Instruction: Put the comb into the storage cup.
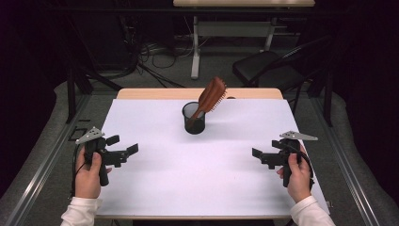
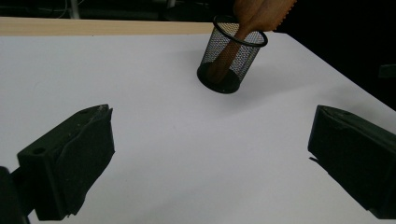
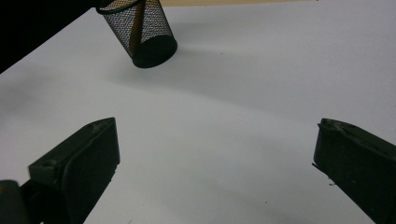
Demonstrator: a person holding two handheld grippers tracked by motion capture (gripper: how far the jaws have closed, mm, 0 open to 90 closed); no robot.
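**Bright tabletop, dark surroundings**

Even overhead light falls on the white table surface [image 1: 197, 179], which reads almost washed out, while the room behind it sinks into near-black. The black wire-mesh cup [image 1: 194, 118] throws a soft, faint shadow to its right. In the left gripper view the cup [image 2: 231, 58] is fairly sharp; the near black jaws are soft and underexposed. The right gripper view has a bluish-grey cast beside the cup [image 3: 140, 30].
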